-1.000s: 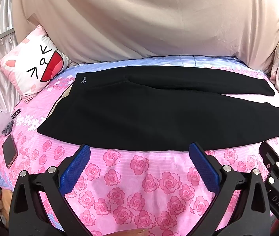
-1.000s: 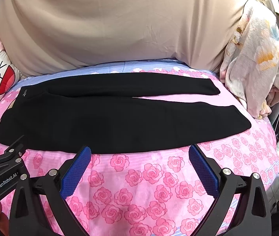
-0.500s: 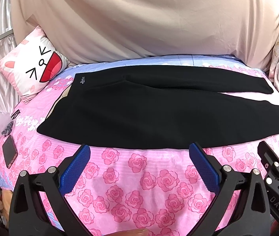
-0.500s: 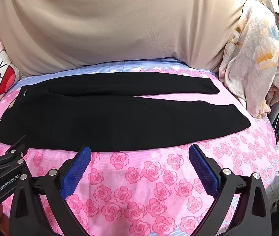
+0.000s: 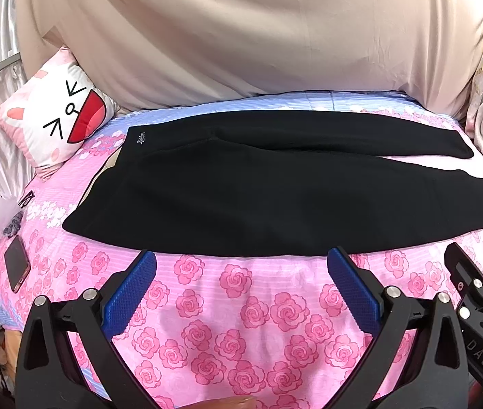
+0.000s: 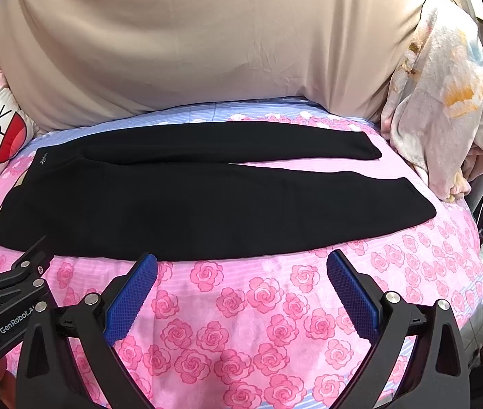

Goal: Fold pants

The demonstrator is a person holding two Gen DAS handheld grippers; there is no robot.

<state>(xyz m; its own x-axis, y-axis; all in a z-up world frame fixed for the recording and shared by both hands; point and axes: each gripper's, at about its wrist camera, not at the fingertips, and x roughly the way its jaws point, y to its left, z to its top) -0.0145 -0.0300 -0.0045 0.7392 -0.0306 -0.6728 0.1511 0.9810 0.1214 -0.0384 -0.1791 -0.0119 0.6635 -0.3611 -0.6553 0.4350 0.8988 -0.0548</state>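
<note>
The black pants (image 5: pixel 275 191) lie flat on the rose-print bedspread (image 5: pixel 241 323), just beyond both tools. The left gripper (image 5: pixel 241 262) and right gripper (image 6: pixel 241 262) hover spread wide, holding nothing

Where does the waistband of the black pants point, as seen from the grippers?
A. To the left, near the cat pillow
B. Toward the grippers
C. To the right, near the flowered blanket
A: the pants have their wide waist end with a small logo beside the pillow, legs running right.
</note>
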